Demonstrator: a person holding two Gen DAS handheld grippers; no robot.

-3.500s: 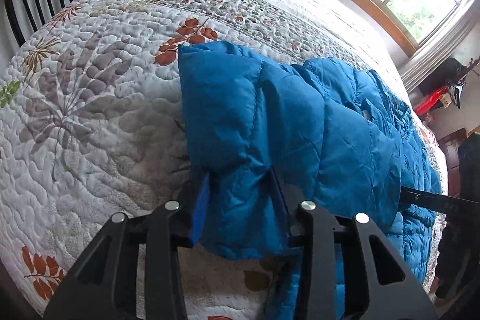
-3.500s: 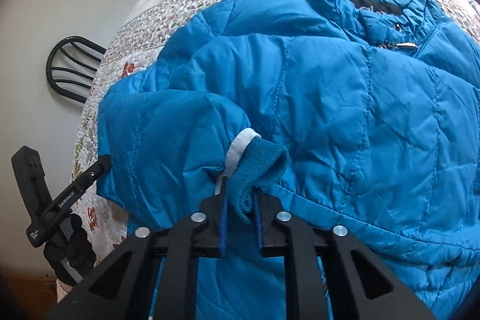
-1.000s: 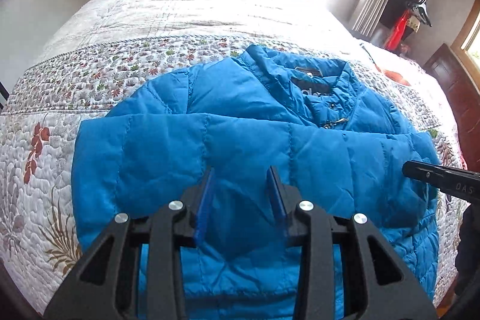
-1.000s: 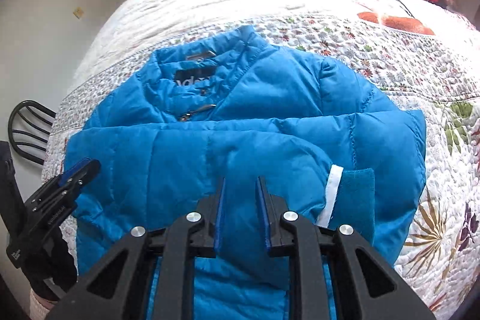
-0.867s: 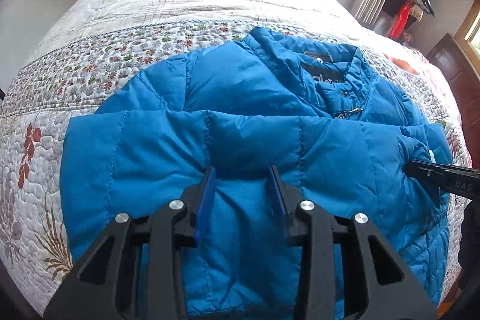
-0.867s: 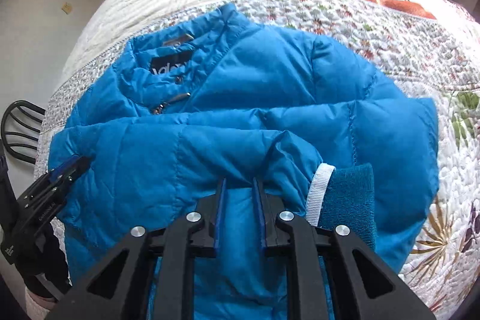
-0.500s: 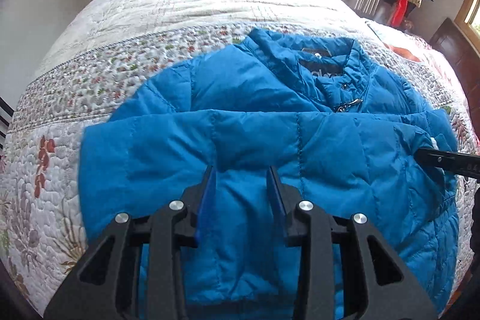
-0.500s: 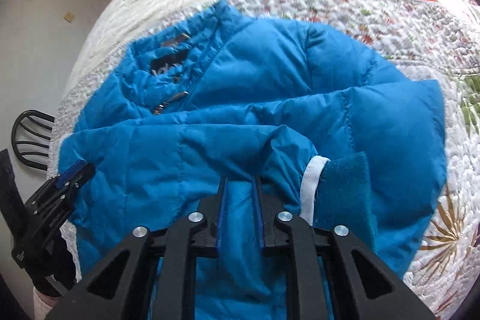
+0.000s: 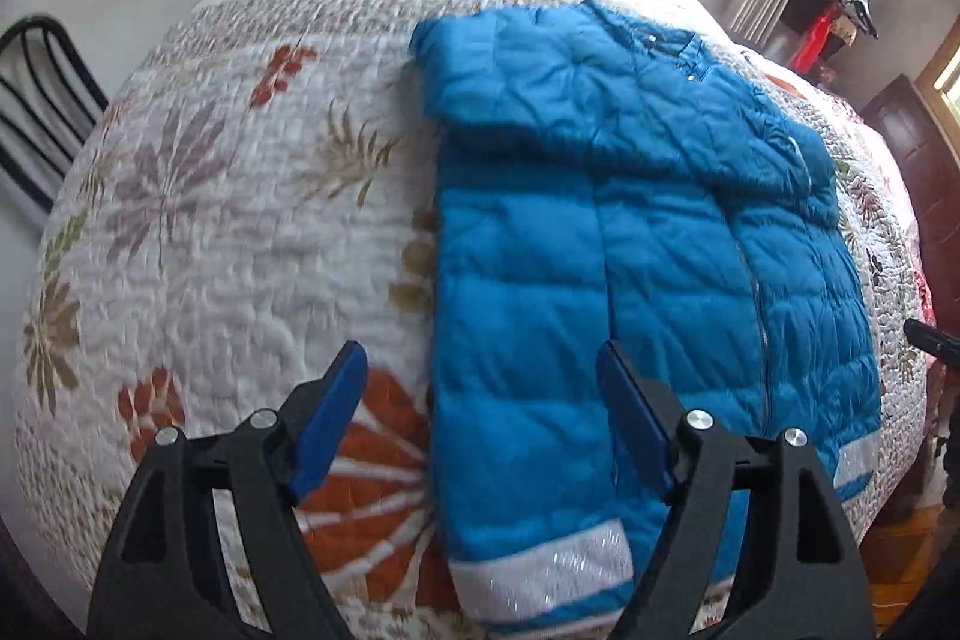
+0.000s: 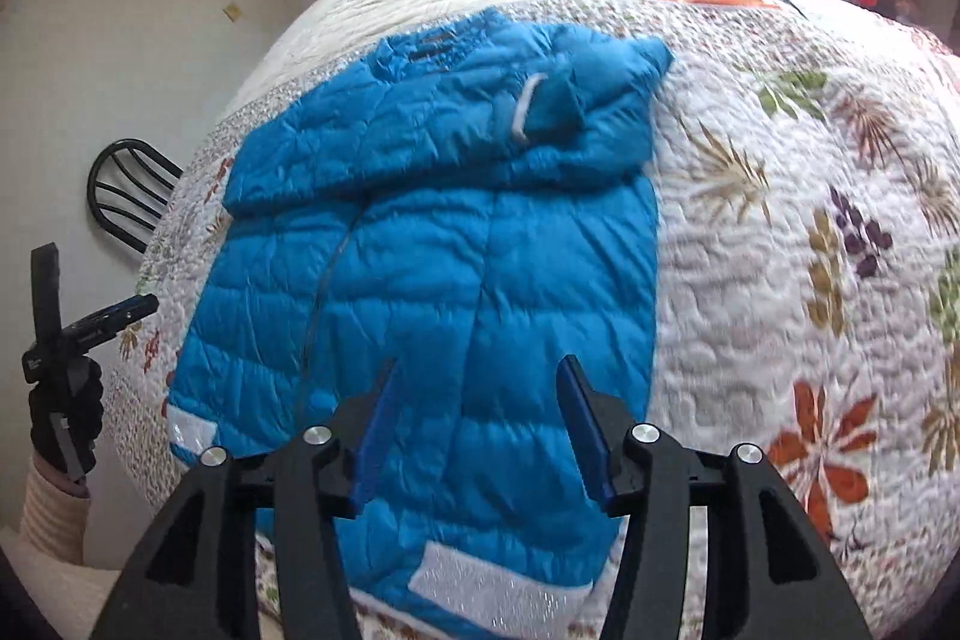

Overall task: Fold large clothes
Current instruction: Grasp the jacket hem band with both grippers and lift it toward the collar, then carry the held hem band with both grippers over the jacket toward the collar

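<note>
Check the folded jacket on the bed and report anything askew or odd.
Mostly tidy. The blue jacket lies flat on the quilt with both sleeves folded across the chest. One oddity: the right sleeve's cuff is turned back, showing its white band and fleece lining. Both grippers are open and hold nothing.

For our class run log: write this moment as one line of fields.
jacket: flat on quilt, sleeves folded across chest | left gripper: jaws just opened, empty | right gripper: jaws just opened, empty

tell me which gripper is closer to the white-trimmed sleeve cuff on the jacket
Right. The right gripper hovers open over the jacket's lower right half, the cuff's side. The left gripper hangs open at the jacket's opposite edge.
</note>
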